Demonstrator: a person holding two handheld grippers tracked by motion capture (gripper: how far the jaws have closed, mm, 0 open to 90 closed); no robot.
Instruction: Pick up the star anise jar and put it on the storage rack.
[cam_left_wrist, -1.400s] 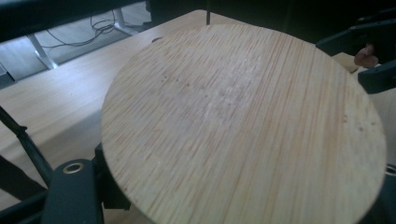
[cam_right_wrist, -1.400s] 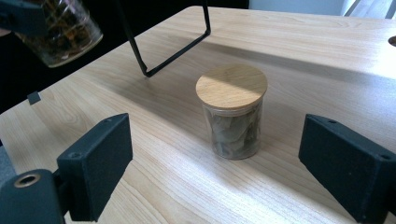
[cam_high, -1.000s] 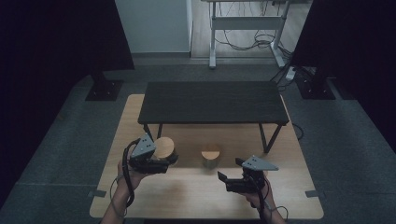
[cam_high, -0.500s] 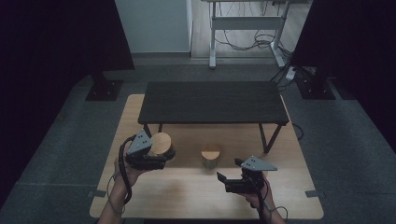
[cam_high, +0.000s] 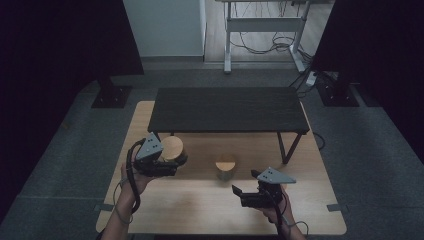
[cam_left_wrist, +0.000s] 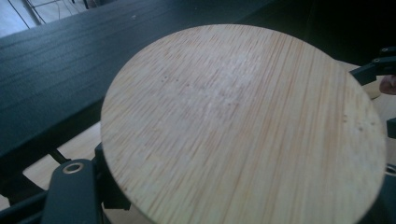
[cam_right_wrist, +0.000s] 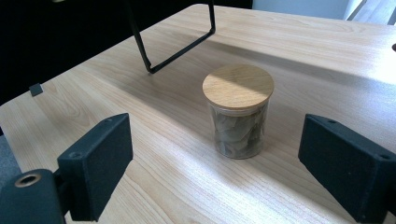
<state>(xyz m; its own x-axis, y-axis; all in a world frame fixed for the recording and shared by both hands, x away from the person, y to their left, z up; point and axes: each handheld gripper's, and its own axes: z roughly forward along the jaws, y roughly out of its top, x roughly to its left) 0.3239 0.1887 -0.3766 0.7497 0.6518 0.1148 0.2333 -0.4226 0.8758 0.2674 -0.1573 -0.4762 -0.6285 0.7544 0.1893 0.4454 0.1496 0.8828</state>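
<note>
Where right hand-held gripper (cam_right_wrist: 215, 172) gapes | lidded jar (cam_right_wrist: 238, 111) holds leaves

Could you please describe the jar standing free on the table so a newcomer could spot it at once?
On the light wooden table, just before the black bench, stands a small glass jar of dried leaves. Unlike the jar in the left gripper, nothing touches it.

I see a round bamboo lid (cam_left_wrist: 243, 126) right up against my left gripper's camera, covering most of the frame. Black shelf top (cam_left_wrist: 56, 84) sits behind the lid, upper left. One black jaw shows under the lid's lower-left edge.
</note>
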